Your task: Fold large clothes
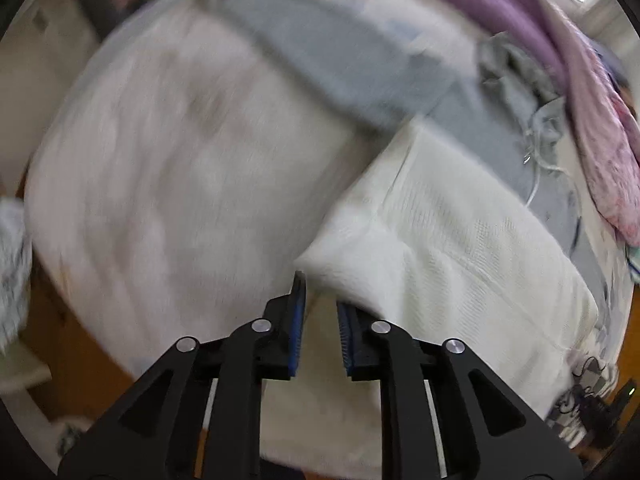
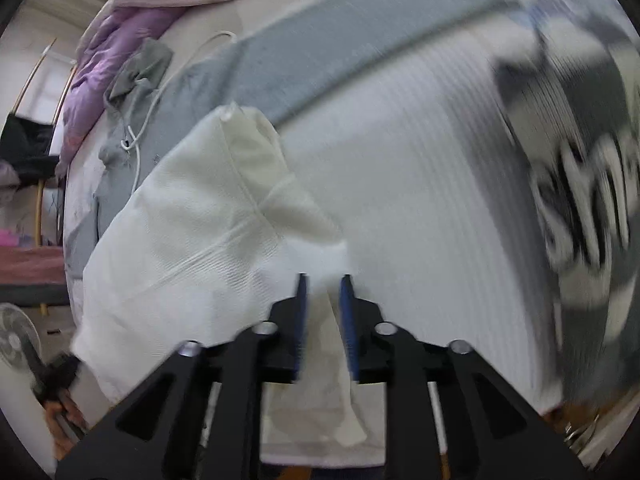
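A large cream-white knitted garment (image 1: 452,232) hangs stretched between my two grippers over a bed. In the left wrist view my left gripper (image 1: 320,292) is shut on one corner of it, the cloth pinched between the blue pads (image 1: 297,320). In the right wrist view the same garment (image 2: 208,216) runs left from my right gripper (image 2: 323,280), which is shut on another corner, with a fold of cloth hanging down between the fingers. The views are blurred by motion.
A white bedsheet (image 1: 168,168) covers the bed, with a grey garment (image 2: 288,68) and its white drawstring (image 2: 140,136) lying across it. A purple-pink quilt (image 1: 560,52) is heaped at the far side. A black-and-white patterned cloth (image 2: 580,184) lies to the right. A fan (image 2: 16,340) stands on the floor.
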### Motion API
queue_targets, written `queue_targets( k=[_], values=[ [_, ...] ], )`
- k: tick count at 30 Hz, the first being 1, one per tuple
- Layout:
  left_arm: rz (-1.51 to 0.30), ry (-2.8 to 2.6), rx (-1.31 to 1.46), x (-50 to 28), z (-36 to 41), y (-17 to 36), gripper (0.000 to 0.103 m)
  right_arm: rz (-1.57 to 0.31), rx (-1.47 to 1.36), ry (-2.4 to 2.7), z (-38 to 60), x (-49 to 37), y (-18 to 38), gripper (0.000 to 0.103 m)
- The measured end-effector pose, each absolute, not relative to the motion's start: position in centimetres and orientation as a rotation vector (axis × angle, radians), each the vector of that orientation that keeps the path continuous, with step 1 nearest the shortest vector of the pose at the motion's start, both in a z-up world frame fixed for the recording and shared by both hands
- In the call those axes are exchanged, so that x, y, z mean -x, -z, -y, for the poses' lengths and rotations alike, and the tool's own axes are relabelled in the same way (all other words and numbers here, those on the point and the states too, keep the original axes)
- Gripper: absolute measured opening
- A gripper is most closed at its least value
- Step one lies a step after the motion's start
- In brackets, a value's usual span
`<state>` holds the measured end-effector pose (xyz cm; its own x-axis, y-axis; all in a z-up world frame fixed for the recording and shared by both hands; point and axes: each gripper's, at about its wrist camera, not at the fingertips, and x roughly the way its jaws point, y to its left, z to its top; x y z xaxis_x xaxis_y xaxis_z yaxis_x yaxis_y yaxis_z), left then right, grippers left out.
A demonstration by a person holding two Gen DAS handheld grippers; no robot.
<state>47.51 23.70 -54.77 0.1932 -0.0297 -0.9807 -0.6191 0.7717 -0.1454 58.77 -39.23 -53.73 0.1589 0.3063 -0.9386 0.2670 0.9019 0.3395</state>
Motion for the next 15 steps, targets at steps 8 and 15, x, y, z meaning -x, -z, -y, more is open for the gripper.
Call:
queue_targets(
  k=[8, 15],
  values=[
    [-1.255, -0.351, 0.780, -44.1, -22.6, 56.1, 0.061, -1.389, -0.726, -0.018, 36.0, -54.7, 54.5, 0.055],
    [-1.384, -0.321, 0.748, -47.3, -21.9, 60.9, 0.067, -1.419, -0.934, 0.086, 32.9, -53.3, 59.7, 0.054]
  ],
)
